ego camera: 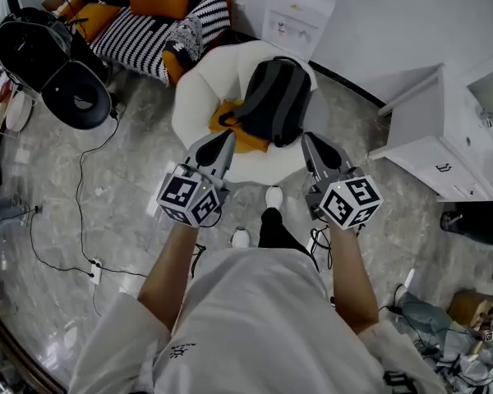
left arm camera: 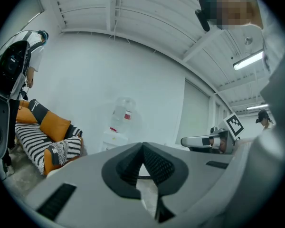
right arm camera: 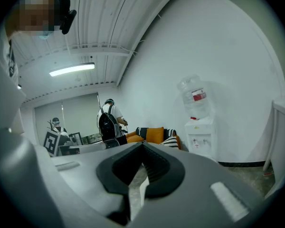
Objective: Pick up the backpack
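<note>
The backpack [ego camera: 271, 98] is seen lying on a white chair [ego camera: 194, 97], partly over an orange cushion [ego camera: 248, 140], just ahead of the two claws and between them. The left claw [ego camera: 223, 138] is pressed together with nothing in it, and so is the right claw [ego camera: 310, 140]. Both tips are seen above the chair's near edge; any contact with the backpack cannot be judged from above.
</note>
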Action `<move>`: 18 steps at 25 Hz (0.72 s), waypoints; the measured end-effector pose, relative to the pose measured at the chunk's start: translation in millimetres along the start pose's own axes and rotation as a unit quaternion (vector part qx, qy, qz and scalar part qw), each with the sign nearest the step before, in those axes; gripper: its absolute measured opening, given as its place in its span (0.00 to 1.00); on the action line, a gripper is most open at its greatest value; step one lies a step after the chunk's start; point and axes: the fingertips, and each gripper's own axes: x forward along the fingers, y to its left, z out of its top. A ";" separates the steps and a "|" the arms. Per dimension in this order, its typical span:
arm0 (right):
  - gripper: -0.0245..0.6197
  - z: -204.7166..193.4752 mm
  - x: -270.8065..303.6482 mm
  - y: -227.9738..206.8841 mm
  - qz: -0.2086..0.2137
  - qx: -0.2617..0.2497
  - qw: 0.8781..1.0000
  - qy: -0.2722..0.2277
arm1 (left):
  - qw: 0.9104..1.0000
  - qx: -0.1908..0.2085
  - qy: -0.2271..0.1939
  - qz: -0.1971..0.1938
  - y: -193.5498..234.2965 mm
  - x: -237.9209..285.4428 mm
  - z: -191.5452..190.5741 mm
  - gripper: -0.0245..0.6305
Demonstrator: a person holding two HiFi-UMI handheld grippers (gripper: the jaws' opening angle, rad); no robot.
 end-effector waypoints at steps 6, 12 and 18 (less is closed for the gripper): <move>0.04 2.7 22.4 -54.7 -0.001 0.008 1.000 0.010 | 1.000 -0.002 0.016 0.012 11.4 39.6 -4.8 0.02; 0.04 12.2 43.9 -115.8 0.006 0.014 1.000 0.025 | 0.998 0.014 0.040 0.037 20.8 86.1 -9.6 0.02; 0.04 11.7 60.9 -175.3 0.021 0.023 0.999 0.037 | 0.997 0.023 0.050 0.050 22.1 136.4 -15.4 0.02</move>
